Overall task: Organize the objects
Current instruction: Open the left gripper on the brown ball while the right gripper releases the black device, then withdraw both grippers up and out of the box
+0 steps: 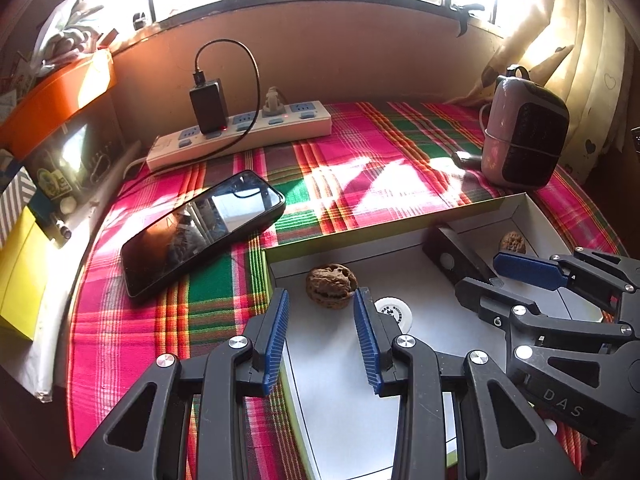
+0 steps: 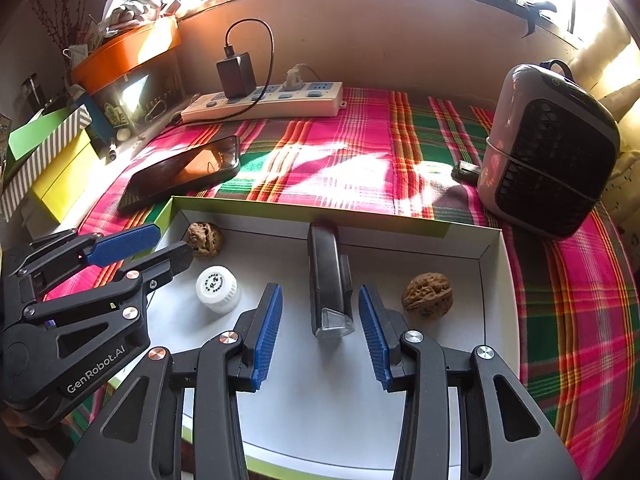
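Note:
A shallow white box (image 1: 340, 258) with a green rim lies on the plaid cloth. In it are two walnuts, a small white bottle (image 2: 218, 288) and a black oblong device (image 2: 330, 280) with a clear end. My left gripper (image 1: 322, 293) is open over the box's left end, and one walnut (image 1: 331, 286) rests on the box floor just past its fingertips. My right gripper (image 2: 319, 289) is open around the black device, with a gap at each blue pad. The other walnut (image 2: 427, 295) lies to the right of it. The left gripper (image 2: 174, 240) also shows in the right wrist view.
A black phone (image 1: 202, 228) lies on the cloth left of the box, with a power strip (image 1: 240, 132) and a plugged-in charger behind it. A small grey heater (image 2: 548, 148) stands at the right. An orange box (image 1: 56, 100) and a yellow box (image 1: 18, 272) line the left edge.

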The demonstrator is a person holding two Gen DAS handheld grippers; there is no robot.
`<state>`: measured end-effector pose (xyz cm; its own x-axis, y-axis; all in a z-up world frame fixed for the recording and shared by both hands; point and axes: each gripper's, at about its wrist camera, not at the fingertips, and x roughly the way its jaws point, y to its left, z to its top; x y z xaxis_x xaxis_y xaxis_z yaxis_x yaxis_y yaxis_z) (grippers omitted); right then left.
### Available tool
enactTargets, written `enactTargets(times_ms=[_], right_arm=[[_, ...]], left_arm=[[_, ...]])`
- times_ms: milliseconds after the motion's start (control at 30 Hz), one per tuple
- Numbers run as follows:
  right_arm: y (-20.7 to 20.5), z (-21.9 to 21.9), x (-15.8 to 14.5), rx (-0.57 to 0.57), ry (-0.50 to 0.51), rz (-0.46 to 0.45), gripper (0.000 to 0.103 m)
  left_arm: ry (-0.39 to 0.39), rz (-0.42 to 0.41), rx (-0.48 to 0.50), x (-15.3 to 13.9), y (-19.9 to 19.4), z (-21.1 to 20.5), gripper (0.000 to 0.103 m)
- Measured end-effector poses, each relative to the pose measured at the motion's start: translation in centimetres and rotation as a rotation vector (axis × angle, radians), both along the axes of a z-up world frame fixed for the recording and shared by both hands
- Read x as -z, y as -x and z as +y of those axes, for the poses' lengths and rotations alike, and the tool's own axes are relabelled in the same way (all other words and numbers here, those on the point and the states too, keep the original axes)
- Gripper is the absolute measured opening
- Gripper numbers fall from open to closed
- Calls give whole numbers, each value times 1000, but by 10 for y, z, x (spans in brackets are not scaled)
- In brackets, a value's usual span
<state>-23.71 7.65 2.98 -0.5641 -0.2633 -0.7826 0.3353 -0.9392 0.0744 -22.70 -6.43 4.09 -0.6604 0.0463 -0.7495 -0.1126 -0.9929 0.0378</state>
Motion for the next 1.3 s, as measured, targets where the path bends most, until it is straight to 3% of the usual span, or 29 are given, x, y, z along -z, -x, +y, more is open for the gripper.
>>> enactTargets(times_ms=[867, 1300], right_arm=[[-55, 16, -25, 23, 37, 75, 41], [-89, 34, -29, 32, 36, 111, 42]], left_arm=[[15, 94, -54, -25, -64, -6, 32], [-55, 89, -39, -23, -102, -9, 35]])
